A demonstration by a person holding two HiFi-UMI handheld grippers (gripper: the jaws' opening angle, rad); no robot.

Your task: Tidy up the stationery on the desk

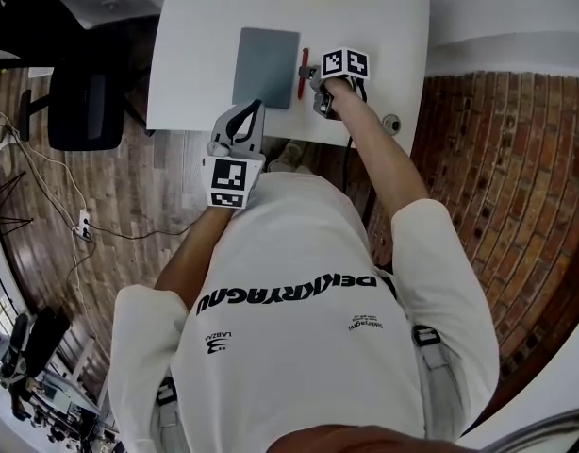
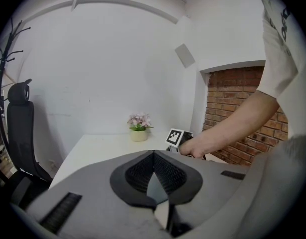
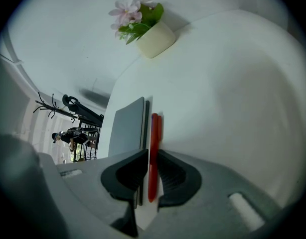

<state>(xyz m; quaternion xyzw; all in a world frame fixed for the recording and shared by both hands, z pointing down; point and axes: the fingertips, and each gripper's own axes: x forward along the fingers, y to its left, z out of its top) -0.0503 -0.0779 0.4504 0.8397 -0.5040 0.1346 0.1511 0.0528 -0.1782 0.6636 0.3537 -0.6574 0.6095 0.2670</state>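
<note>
White shirt (image 1: 308, 328) fills the bottom of the head view, because the person is leaning over the desk (image 1: 384, 26). Both arms reach out in front.

The right gripper (image 3: 152, 156) has the red pen (image 3: 153, 148) between its two pads. The pads sit snug against both sides of the pen and seem to hold it. The pen lies flat on the desk, just beside the grey notebook (image 3: 127, 128) and in line with its long edge.

The left gripper (image 2: 154, 156) is closed all the way and holds nothing. It hangs near the front edge of the desk.

I think the job now is to leave the pen straight next to the notebook. To do that well, keep the pen flat on the desk, let go slowly so it does not roll, then pull the gripper straight back.

Only the right gripper view shows the pads touching the pen. It also shows the flower pot (image 3: 154, 40) at the back of the desk. The head view shows the whole desk and both grippers, but the pads are too small to see. The left gripper view shows the black chair (image 2: 16, 128) and no pen at all.
</note>
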